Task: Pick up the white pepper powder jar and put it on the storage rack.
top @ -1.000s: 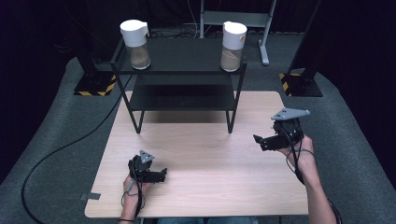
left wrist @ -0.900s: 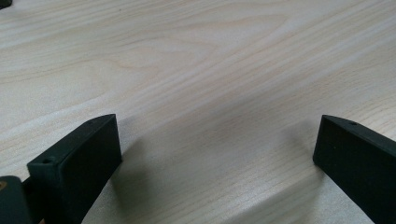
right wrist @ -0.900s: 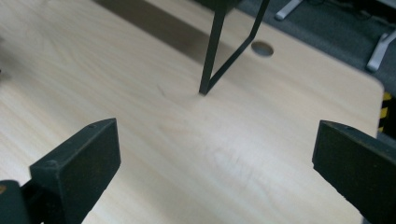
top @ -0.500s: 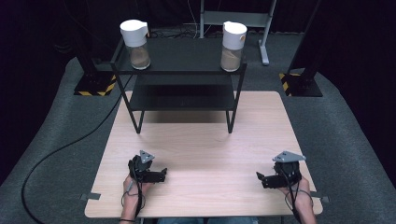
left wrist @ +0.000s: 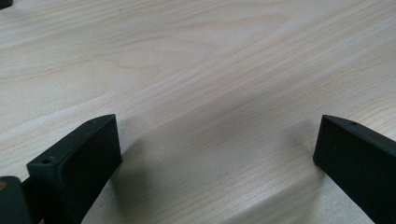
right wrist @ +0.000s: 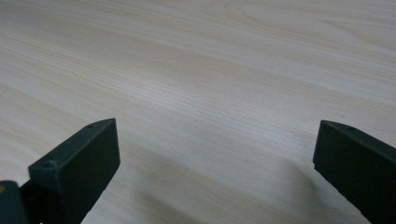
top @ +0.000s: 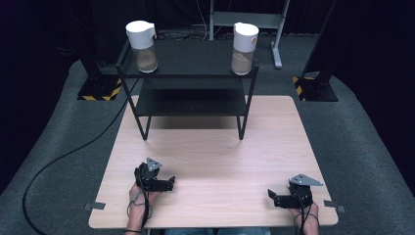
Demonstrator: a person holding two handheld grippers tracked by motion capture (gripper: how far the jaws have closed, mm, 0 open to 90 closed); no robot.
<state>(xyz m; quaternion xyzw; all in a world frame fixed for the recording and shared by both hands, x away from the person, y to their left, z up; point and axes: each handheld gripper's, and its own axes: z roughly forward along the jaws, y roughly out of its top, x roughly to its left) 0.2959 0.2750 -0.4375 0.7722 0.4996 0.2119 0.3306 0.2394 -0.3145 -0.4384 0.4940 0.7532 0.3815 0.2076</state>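
My left gripper (top: 171, 182) rests on the light wooden table (top: 215, 142) near its front left, jaws pointing right. In the left gripper view it (left wrist: 217, 135) stands open, with bare wood between the jaws. My right gripper (top: 272, 197) lies low at the front right corner, jaws pointing left. The right gripper view shows it (right wrist: 215, 140) wide open over bare wood too. Two glass jars with white lids stand on the top of a black shelf rack (top: 191, 73): the left jar (top: 141, 46) and the right jar (top: 244, 42). Both hold a brownish fill.
The rack stands across the far half of the table, with a lower shelf (top: 191, 102) under the top one. A black cable (top: 73, 152) runs over the grey floor at the left. Yellow-black striped stand bases (top: 308, 83) sit behind the table.
My right gripper has come down from the middle right of the table to the front right corner. The left gripper has stayed put.
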